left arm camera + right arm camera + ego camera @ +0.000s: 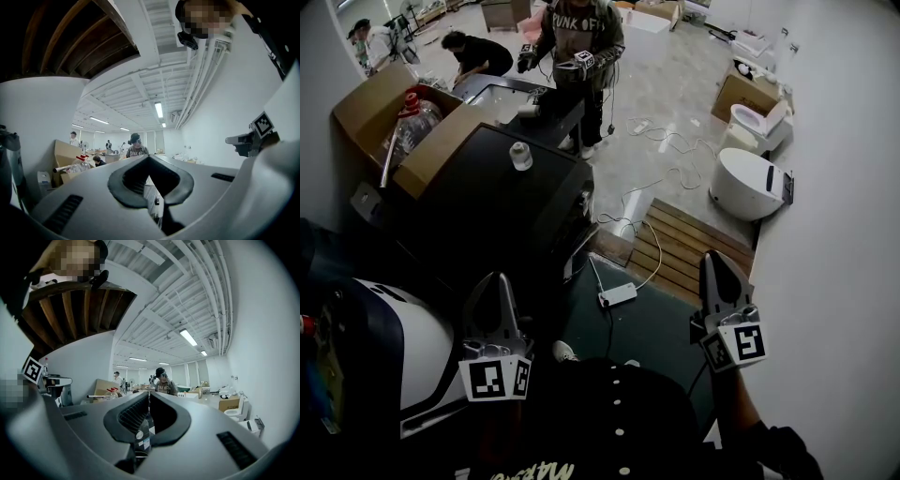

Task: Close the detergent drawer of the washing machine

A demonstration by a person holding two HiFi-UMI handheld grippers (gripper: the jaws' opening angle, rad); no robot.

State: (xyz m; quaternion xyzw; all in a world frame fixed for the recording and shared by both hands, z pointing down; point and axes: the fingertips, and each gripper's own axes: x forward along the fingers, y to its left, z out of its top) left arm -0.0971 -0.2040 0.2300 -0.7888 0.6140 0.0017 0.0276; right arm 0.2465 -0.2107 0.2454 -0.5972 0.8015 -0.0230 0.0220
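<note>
Both grippers' jaws are sitting together, empty. The dark washing machine (487, 187) is lying up-frame of the left gripper (499, 281), the nearer one; the right gripper (713, 262) is waiting lower right. The detergent drawer, probably on its centre-facing front, is showing too dark to confirm.

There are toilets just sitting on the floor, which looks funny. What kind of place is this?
Probably a big workshop or testing room, not a home. White toilets stand loose on the floor, open cardboard boxes sit about, and a dark washing machine stands nearby.
</note>
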